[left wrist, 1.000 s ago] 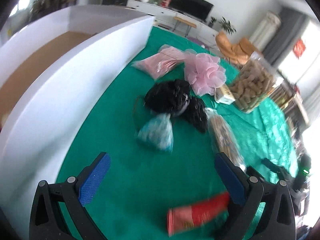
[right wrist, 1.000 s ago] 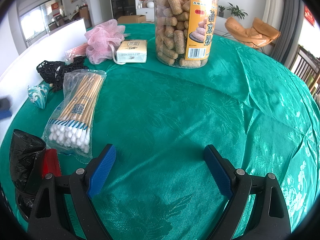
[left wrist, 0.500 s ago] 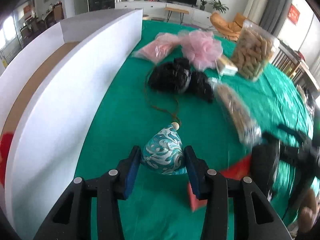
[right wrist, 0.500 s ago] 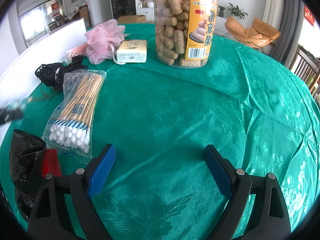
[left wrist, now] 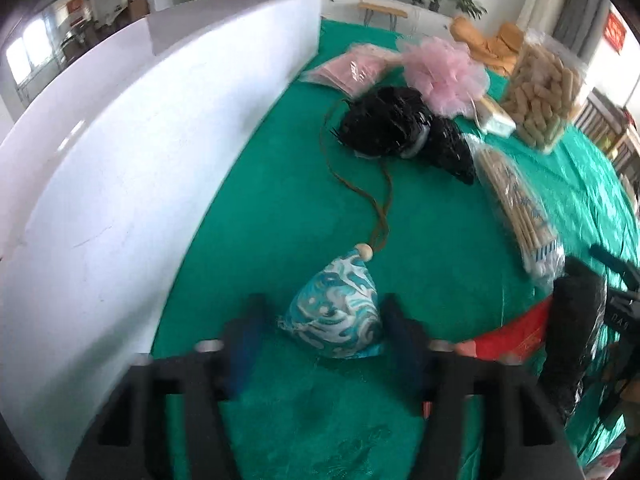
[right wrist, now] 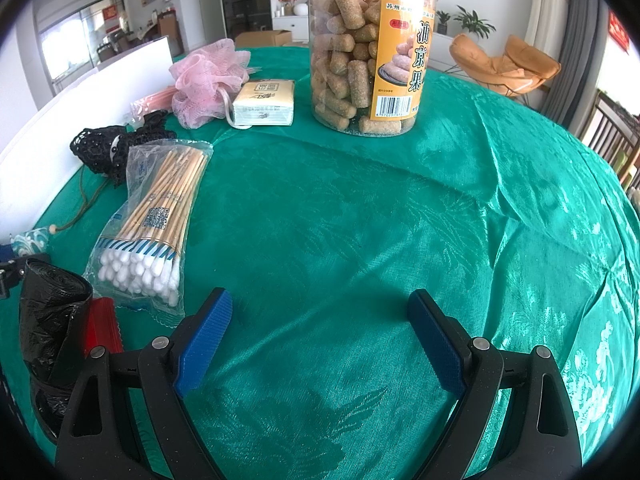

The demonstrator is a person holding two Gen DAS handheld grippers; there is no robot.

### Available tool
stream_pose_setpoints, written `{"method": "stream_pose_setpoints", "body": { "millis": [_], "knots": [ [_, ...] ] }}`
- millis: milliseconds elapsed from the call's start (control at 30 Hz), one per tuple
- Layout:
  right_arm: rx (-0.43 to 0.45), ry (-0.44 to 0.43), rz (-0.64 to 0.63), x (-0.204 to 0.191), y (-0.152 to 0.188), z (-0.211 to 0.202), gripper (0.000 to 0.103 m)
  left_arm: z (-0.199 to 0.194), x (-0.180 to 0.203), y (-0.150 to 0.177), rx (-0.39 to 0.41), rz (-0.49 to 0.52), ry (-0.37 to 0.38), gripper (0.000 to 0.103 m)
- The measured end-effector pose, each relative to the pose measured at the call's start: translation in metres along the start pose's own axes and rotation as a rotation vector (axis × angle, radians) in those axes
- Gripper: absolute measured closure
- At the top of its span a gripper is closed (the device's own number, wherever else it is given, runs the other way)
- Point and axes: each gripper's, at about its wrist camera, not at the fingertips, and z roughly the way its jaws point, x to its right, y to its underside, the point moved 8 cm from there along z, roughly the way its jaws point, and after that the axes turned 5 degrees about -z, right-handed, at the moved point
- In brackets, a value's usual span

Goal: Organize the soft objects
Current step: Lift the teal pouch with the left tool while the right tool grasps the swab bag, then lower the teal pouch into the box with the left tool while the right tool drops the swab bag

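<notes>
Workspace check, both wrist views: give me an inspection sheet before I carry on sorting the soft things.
Surface: green tablecloth, wrinkled at the right.
Job's things: teal patterned pouch with bead and cord; pink mesh sponge; black lace bundle.
Clutter: snack jar, tissue pack, cotton swab bag, black bag roll, red packet, pink packet.
Grippers: left gripper closed on the pouch's sides; right gripper open, nothing between the jaws.
Cables: nothing seen.
Surroundings: white box wall beside the pouch; orange chairs behind.
</notes>
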Motion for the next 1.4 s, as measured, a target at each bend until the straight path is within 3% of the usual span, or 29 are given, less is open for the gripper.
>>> {"method": "stream_pose_setpoints", "body": {
  "millis": [133, 200, 300, 400, 500, 600, 633, 667, 700, 1000, 1267, 1400],
  "knots": [
    [-0.091, -0.133, -0.122, -0.007, -0.008, 0.004, 0.012, -0.005, -0.009, -0.004, 0.015, -0.066, 0.053, 0.059],
    [-0.128, -0.238, -0.096, -0.008, -0.020, 0.000, 0.013, -0.009, -0.013, -0.005, 0.033, -0.088, 0.060, 0.059],
    [-0.178, -0.251, -0.051, -0.014, -0.050, -0.007, 0.013, -0.013, -0.013, -0.009, 0.070, -0.109, 0.072, 0.059],
    [-0.211, -0.343, -0.081, -0.055, -0.081, -0.011, 0.013, -0.026, -0.007, -0.012, 0.134, -0.085, 0.084, 0.059],
    [-0.328, -0.288, -0.225, -0.104, -0.087, 0.010, 0.015, -0.041, -0.003, -0.013, 0.187, -0.070, 0.113, 0.059],
    [-0.385, -0.191, -0.295, -0.121, -0.085, 0.031, 0.016, -0.055, -0.006, -0.010, 0.212, -0.100, 0.159, 0.059],
    [-0.392, -0.179, -0.295, -0.121, -0.085, 0.035, 0.023, -0.059, -0.007, -0.010, 0.222, -0.110, 0.171, 0.059],
    [-0.402, -0.174, -0.292, -0.120, -0.084, 0.037, 0.039, -0.065, -0.010, -0.009, 0.235, -0.117, 0.179, 0.059],
    [-0.409, -0.153, -0.285, -0.116, -0.083, 0.039, 0.074, -0.070, -0.011, -0.008, 0.246, -0.120, 0.185, 0.059],
    [-0.245, -0.113, -0.150, -0.049, -0.104, -0.014, 0.080, -0.100, -0.017, -0.029, 0.290, -0.186, 0.270, 0.059],
    [-0.165, -0.136, -0.077, -0.027, -0.108, -0.045, 0.080, -0.169, 0.000, -0.083, 0.403, -0.127, 0.311, 0.059],
    [-0.135, -0.181, -0.026, -0.018, -0.115, -0.050, 0.080, -0.197, 0.002, -0.095, 0.433, -0.107, 0.313, 0.059]
  ]
}}
